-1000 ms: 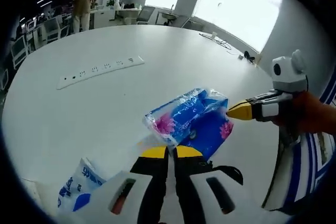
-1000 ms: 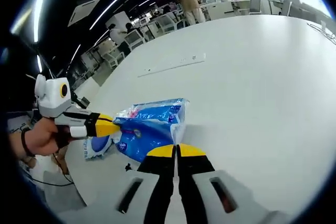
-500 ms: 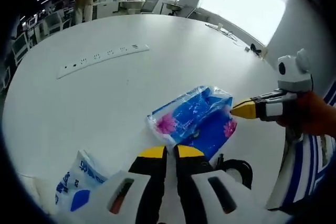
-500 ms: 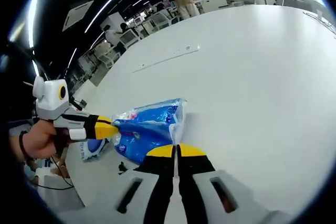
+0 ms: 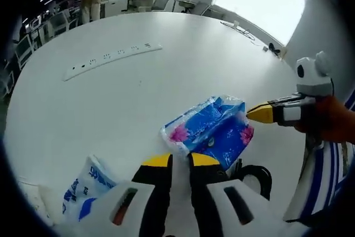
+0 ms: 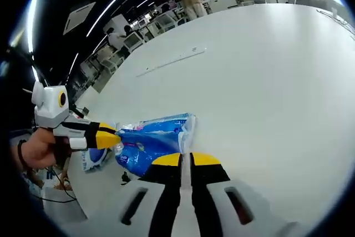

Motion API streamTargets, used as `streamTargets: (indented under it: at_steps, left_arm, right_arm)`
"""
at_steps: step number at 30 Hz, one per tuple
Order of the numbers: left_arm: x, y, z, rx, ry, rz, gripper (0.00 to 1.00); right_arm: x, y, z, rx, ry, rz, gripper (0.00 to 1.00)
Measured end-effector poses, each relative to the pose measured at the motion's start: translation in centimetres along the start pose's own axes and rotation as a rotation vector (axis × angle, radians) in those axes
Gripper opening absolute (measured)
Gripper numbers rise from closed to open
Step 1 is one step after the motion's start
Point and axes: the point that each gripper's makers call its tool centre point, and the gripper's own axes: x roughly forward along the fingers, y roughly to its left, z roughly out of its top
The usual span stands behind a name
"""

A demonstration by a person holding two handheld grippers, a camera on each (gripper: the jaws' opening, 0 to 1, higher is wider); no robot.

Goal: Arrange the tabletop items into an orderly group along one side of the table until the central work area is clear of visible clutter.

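While shut, both tongs (image 5: 180, 160) (image 6: 185, 159) on tissue pack (image 5: 208, 130).

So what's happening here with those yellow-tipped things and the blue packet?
A person is holding a tool in each hand over a big white table. The left tool and the right tool both meet a blue flowered tissue pack from opposite ends near the table's edge; the left one's jaws look slightly parted. A white and blue plastic bag lies beside it, and a long white power strip sits farther out.
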Motion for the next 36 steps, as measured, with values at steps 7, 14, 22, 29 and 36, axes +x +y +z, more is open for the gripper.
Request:
streamTargets:
  at_steps: [7,14,22,29,36]
  left_arm:
    - [-0.3,0.4,-0.5,0.001,0.005,-0.007,0.12]
    - [-1.3,0.2,-0.2,-0.005,-0.019,-0.013,0.12]
    - [-3.8,0.3,-0.1,-0.003,-0.069,-0.022,0.13]
    - [-6.0,1.2,-1.9,-0.028,-0.088,-0.01,0.13]
    - [-8.3,2.7,-3.2,-0.046,-0.104,0.014,0.13]
  right_arm:
    - [-0.3,-0.2,-0.5,0.01,0.007,-0.018,0.05]
    - [-1.2,-0.1,-0.1,-0.001,-0.005,-0.025,0.04]
    - [-2.6,0.4,1.1,-0.013,-0.039,-0.027,0.04]
    - [-3.0,1.3,0.3,-0.036,-0.028,-0.027,0.05]
    - [-2.6,3.1,-0.2,-0.031,-0.03,-0.014,0.04]
